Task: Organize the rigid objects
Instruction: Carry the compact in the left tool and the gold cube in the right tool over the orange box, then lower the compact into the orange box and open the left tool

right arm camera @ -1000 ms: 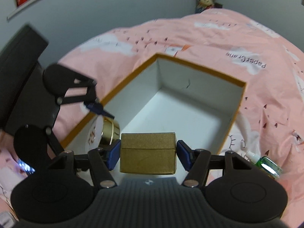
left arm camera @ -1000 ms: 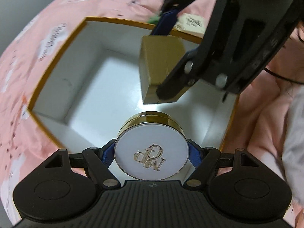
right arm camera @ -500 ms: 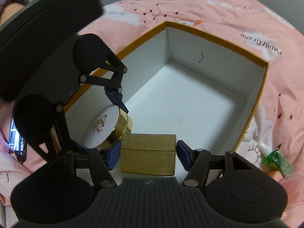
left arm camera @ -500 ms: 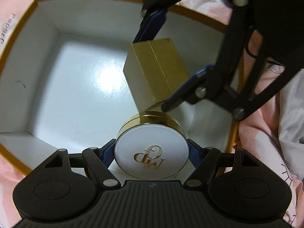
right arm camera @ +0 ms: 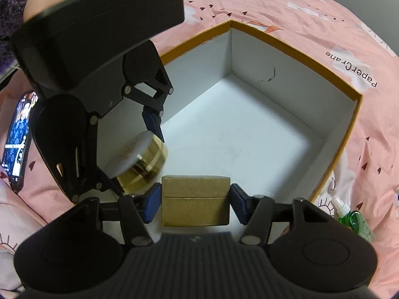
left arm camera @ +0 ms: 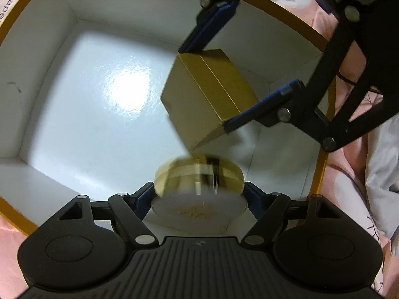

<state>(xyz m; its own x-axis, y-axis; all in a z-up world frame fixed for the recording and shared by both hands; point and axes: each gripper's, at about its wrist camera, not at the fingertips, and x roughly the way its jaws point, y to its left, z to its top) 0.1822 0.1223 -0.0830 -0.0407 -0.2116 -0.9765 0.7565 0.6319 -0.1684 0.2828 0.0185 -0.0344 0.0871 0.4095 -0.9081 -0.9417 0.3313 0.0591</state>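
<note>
- The left tongs [left arm camera: 198, 193] are clamped on the round gold jar [left arm camera: 199, 174], with a blue pad against each side of its white lid. A second ago that lid faced my left camera squarely. Now it has tipped away and smeared with blur, so I judge the jar is swivelling in the grip.
- The right tongs [right arm camera: 195, 196] are clamped on the gold carton [right arm camera: 194, 186]. Their jaws are closing, and the carton hangs tilted between the pads, clear of the floor below.
- Both tongs have sunk from above the rim to inside the open storage box [right arm camera: 294, 47], whose white floor now lies under and ahead of both of them.
- The carton's lower corner hangs just ahead of the left tongs, right over the jar. I cannot tell whether the two touch.
- I read this as both things being nearly ready to set down, but crowded into one corner. They need spreading apart before I let go.
- Writing, from left of the right tongs: a phone [right arm camera: 17, 139] lies on the bed, its screen text too small to read.
- The jar's gold monogram is too blurred to read now.
- Right of the tongs, the pink sheet [right arm camera: 299, 7] reads "PaperCrane" beyond the box rim.
- The green bottle [right arm camera: 354, 221] shows no legible label.
</note>
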